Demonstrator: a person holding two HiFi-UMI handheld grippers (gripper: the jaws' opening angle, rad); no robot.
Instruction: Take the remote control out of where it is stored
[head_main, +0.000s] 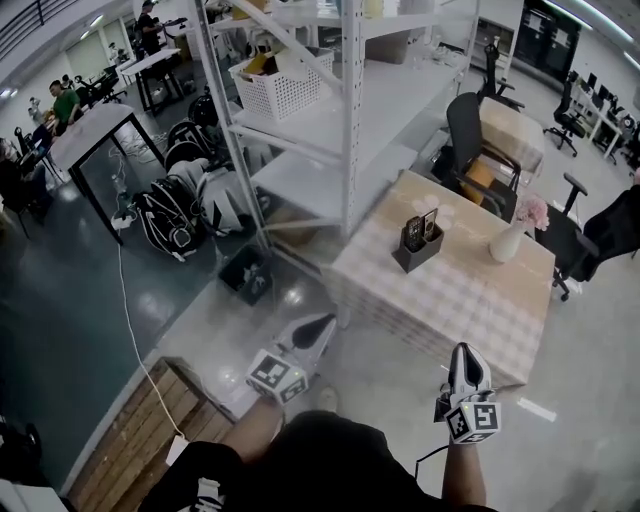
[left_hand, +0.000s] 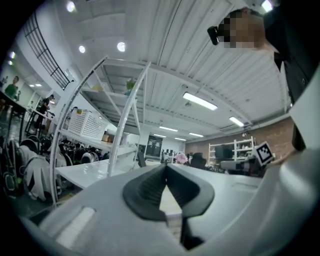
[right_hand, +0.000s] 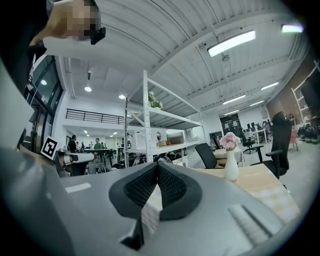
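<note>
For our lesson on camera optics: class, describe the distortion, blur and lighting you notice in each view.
Head view: wide-angle, the shelving unit leans, edges soft. Left gripper view: fisheye bows its posts into arcs, black corners, bright ceiling light. Right gripper view: same black border; vase sharp.

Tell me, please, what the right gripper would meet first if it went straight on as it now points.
The right gripper would probably meet the checked table first, though depth is unclear.
</note>
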